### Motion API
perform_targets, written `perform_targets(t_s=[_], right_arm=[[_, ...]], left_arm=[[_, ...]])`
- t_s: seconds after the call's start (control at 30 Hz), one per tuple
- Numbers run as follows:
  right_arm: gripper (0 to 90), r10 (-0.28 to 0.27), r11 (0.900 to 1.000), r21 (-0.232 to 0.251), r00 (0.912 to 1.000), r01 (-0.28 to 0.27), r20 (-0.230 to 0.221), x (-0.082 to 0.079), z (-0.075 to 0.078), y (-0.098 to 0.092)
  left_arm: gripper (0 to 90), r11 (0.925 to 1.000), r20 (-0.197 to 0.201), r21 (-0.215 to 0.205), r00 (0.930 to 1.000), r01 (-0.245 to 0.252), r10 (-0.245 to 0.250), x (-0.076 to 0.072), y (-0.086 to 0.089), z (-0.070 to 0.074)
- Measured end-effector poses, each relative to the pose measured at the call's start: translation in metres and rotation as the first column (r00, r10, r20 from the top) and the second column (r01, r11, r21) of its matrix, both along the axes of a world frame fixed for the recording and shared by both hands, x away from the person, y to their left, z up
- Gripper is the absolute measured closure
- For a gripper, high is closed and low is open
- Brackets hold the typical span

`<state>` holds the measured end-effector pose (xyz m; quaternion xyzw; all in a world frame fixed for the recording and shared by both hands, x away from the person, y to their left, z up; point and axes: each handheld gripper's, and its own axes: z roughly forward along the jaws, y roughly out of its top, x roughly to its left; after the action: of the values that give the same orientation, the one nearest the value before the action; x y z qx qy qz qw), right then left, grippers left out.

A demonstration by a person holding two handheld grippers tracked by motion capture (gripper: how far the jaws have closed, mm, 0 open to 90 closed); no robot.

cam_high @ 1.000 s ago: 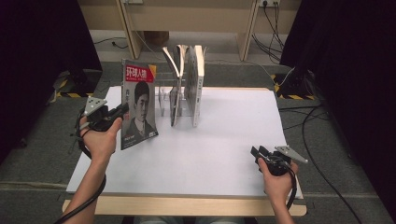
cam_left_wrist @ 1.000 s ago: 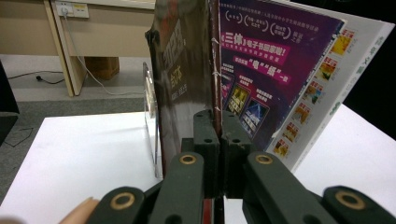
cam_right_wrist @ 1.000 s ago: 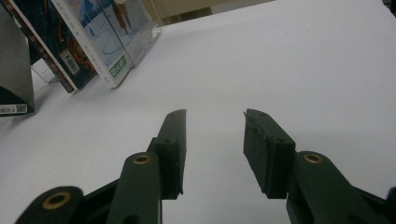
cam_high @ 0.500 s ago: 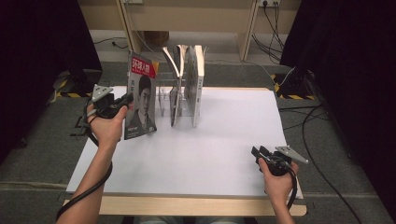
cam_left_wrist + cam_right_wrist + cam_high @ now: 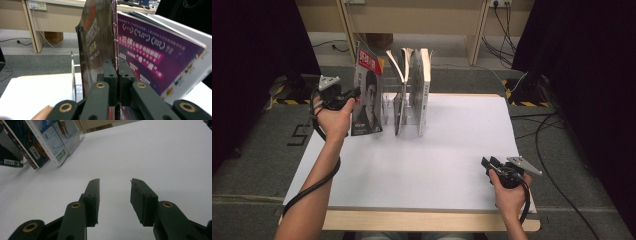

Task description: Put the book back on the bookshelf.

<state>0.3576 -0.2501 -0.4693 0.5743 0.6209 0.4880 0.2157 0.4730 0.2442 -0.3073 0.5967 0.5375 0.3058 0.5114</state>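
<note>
**Magazine held upright beside the rack**

At the left rear of the white worktop (image 5: 452, 165), the left gripper (image 5: 346, 96) pinches a magazine (image 5: 367, 95) by its edge, its fingers (image 5: 110, 72) pressed together on the thin spine and holding it upright, just beside the clear rack (image 5: 409, 107) where other magazines (image 5: 422, 80) stand in slots. Glossy and thin, the magazine looks light but floppy and somewhat slippery; its top corner bows, so a grip low on the bound edge, as here, likely keeps it stiffest. Held by a loose page edge it would probably sag or fan open. The right gripper (image 5: 493, 167) rests near the front right corner of the worktop, its fingers (image 5: 93, 195) spread with nothing between them. Open white surface lies between the two hands, giving ample room to swing the magazine; the rack's upright dividers and the leaning neighbours are the edges most likely to catch its cover.
</note>
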Motion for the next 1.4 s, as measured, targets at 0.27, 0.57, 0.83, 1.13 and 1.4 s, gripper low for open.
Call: perform_targets(t_s=[0.27,0.57,0.83,1.13,1.4], right_arm=[[60.1,-0.002,1.0,0.004,1.0,0.002,-0.01,0.0,-0.003,-0.001],[60.2,0.007,1.0,0.002,0.9998,-0.007,-0.018,0.001,-0.005,0.001],[60.1,0.021,1.0,-0.011,0.9996,-0.021,-0.021,0.001,-0.008,0.002],[60.1,0.032,0.999,-0.018,0.9994,-0.032,-0.015,0.001,-0.007,0.006],[60.1,0.029,0.999,-0.019,0.9994,-0.03,-0.016,0.0,-0.007,0.005]], left_arm=[[86.8,0.9995,-0.015,0.013,0.9994,-0.03,0.031,0.028,-0.007,0.007],[86.8,0.9962,0.026,0.023,0.9962,-0.084,0.083,0.053,-0.01,0.016],[86.5,0.9853,0.082,0.066,0.9849,-0.158,0.152,0.06,0.004,0.002],[85.5,0.9748,0.114,0.142,0.9811,-0.172,0.157,0.043,0.018,-0.024],[84.5,0.9612,0.134,0.245,0.9864,-0.126,0.095,0.027,0.018,-0.051]])
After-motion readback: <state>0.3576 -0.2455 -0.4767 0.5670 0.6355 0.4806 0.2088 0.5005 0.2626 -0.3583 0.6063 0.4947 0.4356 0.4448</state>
